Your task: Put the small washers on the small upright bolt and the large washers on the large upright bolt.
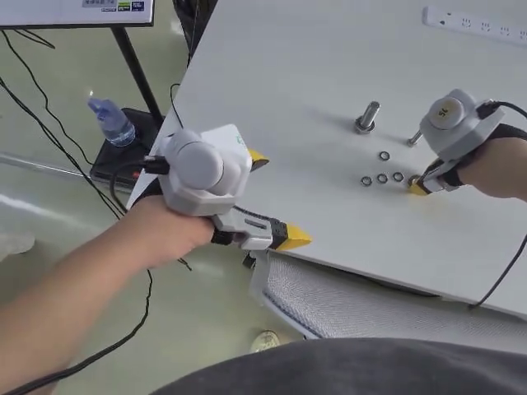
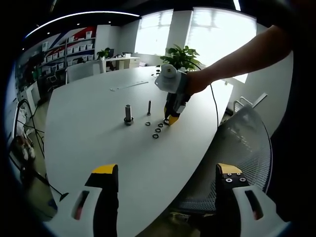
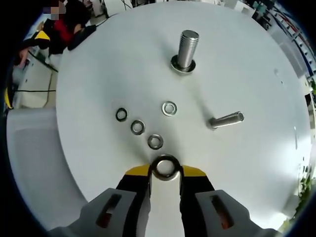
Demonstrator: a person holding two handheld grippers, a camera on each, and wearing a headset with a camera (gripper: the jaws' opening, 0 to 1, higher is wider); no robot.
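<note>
water bottle (image 1: 111,122): far left of the large upright bolt (image 1: 367,118) in the head view, off the table and lower down.
left gripper (image 1: 276,197): well left of the large upright bolt and nearer the person, at the edge of the table (image 1: 288,74). it is released, its jaws spread wide with nothing between them in the left gripper view.
large upright bolt: stands on the white table. a wider metal ring sits at its foot; bolt head or washer, i cannot tell.
small washers (image 3: 133,127): four, lying flat just on the near side of the large upright bolt. three form a short row and one lies apart, closer to the bolt. none is on a bolt.
small upright bolt (image 1: 414,138): just right of the large upright bolt, thinner, standing, with a bare shank.
large washer (image 3: 166,157): right of the large upright bolt and nearer the person, past the right end of the row.
right gripper (image 3: 165,174): right of the large upright bolt and nearer the person, tips down at the table. it is clenched on the large washer, a yellow tip against the rim on each side. lifted or resting, i cannot tell.
power strip (image 1: 473,25): far right of the large upright bolt, by the far edge of the table.
</note>
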